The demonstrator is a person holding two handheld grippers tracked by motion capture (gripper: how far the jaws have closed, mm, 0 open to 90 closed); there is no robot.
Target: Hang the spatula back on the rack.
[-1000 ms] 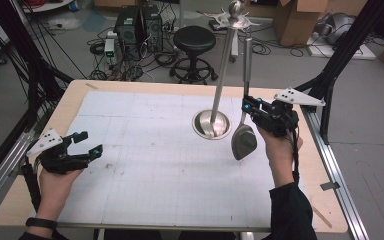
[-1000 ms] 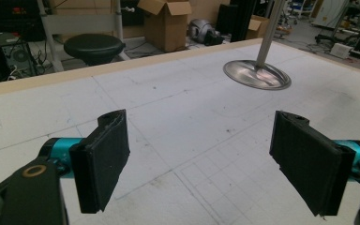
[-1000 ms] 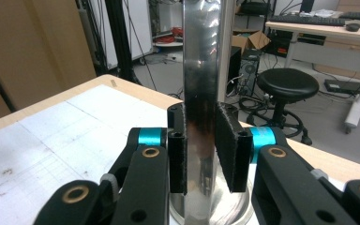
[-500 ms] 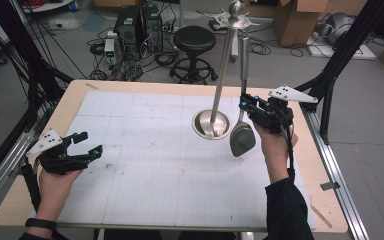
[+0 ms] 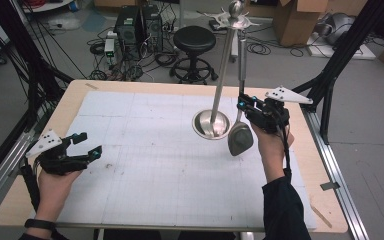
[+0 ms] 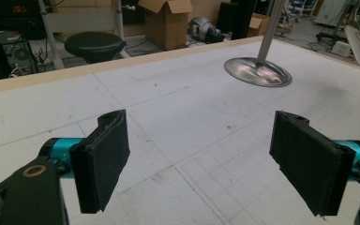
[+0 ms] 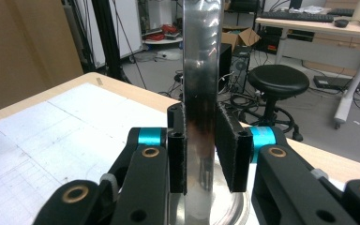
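Observation:
A metal stand rises from its round base (image 5: 211, 124) on the right half of the white gridded mat (image 5: 145, 150), its thin pole (image 5: 222, 70) ending in a hooked top (image 5: 236, 9). Beside the pole, a large metal spoon hangs upright, bowl (image 5: 240, 140) down just above the mat, handle (image 5: 241, 55) pointing up. My right gripper (image 5: 243, 104) is shut on that handle (image 7: 201, 70), which fills the gap between its pads (image 7: 201, 150). My left gripper (image 5: 87, 145) rests at the front left, open and empty (image 6: 201, 164). From there I see the stand base (image 6: 258, 72) and the spoon bowl (image 6: 356, 40).
The wooden table edge (image 5: 130, 84) frames the mat. Behind the table stand a black stool (image 5: 194, 40), computer towers (image 5: 130, 25) and cardboard boxes (image 5: 300, 15). Black frame posts (image 5: 340, 65) rise beside the table's right side, and metal rails (image 5: 330, 160) run along its edges.
My right gripper has carried the spoon a little to the left, closer to the stand's pole. The left gripper has stayed put, open.

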